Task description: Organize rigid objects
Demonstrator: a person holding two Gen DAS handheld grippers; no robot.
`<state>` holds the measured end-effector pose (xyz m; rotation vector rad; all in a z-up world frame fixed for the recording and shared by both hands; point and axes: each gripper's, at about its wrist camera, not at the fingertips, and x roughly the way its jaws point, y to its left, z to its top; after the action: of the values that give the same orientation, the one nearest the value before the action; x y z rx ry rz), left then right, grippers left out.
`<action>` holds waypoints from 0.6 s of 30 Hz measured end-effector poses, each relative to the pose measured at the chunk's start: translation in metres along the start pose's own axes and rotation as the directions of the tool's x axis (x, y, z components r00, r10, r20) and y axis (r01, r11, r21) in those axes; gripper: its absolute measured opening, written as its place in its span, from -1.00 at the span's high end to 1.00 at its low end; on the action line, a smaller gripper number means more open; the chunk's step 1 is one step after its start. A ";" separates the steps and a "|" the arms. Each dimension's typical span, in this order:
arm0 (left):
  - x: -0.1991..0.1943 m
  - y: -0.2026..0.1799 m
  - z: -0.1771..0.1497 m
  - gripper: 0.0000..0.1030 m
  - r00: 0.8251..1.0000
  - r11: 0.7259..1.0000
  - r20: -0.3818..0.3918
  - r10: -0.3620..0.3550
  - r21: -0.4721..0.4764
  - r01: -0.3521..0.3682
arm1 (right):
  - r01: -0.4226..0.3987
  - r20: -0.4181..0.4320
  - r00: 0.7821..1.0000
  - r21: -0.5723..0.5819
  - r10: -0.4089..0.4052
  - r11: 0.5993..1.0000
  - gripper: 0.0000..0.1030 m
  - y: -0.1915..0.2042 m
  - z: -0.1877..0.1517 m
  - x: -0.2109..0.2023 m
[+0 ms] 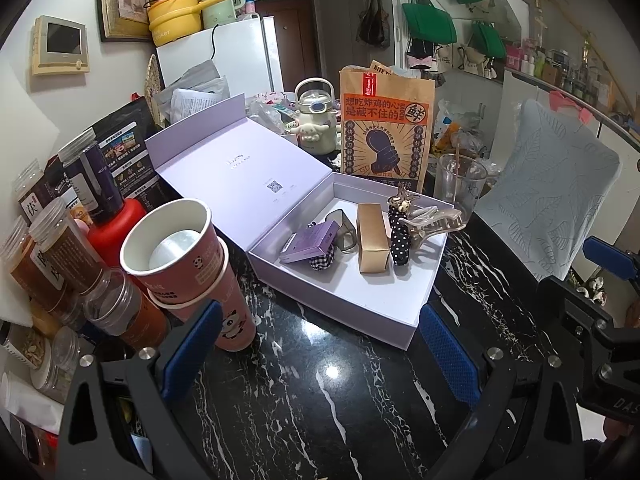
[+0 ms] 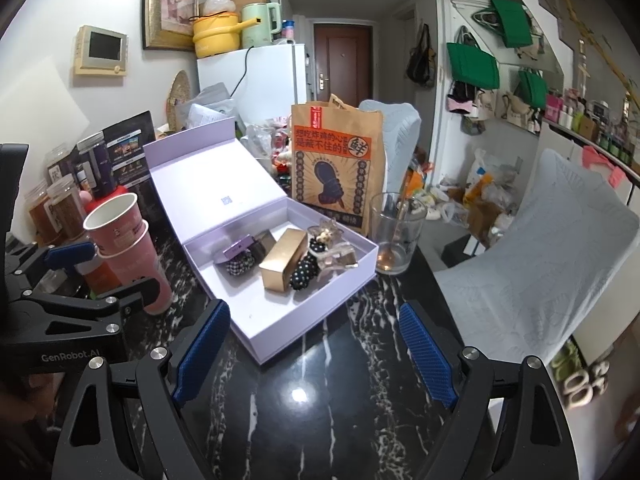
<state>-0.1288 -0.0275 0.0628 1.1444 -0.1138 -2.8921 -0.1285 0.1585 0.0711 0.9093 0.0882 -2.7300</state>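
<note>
Both wrist cameras look forward and down over the marble table (image 1: pixel 320 400), sharing the open lavender box (image 1: pixel 400 320) (image 2: pixel 256 344) close ahead.

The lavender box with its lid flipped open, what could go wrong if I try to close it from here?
The lid leans back toward the stacked paper cups; gripping it could knock them over. The clear hair claw sits at the tray's far rim and may jam the lid. The glass with a spoon stands close beside the tray, so a nudge might tip it. Both the left gripper and the right gripper are open and empty.
</note>
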 end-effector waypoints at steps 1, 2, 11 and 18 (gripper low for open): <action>0.000 0.000 0.000 -0.95 1.000 1.000 0.000 0.000 0.001 0.000 | 0.001 0.000 1.000 0.000 -0.001 1.000 -0.70 0.000 0.000 0.000; 0.000 -0.001 0.000 -0.95 1.000 1.000 -0.001 -0.003 0.002 0.003 | 0.001 0.000 1.000 -0.001 -0.001 1.000 -0.70 0.000 -0.001 0.000; 0.001 -0.005 -0.001 -0.95 1.000 1.000 -0.013 -0.022 0.019 0.022 | 0.007 -0.010 1.000 0.011 -0.007 1.000 -0.70 -0.003 -0.003 0.002; -0.001 -0.008 -0.003 -0.95 0.999 0.999 -0.015 -0.030 0.029 0.030 | 0.005 -0.011 1.000 0.017 -0.005 1.000 -0.70 -0.004 -0.005 0.001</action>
<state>-0.1265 -0.0194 0.0608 1.1816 -0.1407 -2.9176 -0.1275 0.1630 0.0664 0.9305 0.0690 -2.7342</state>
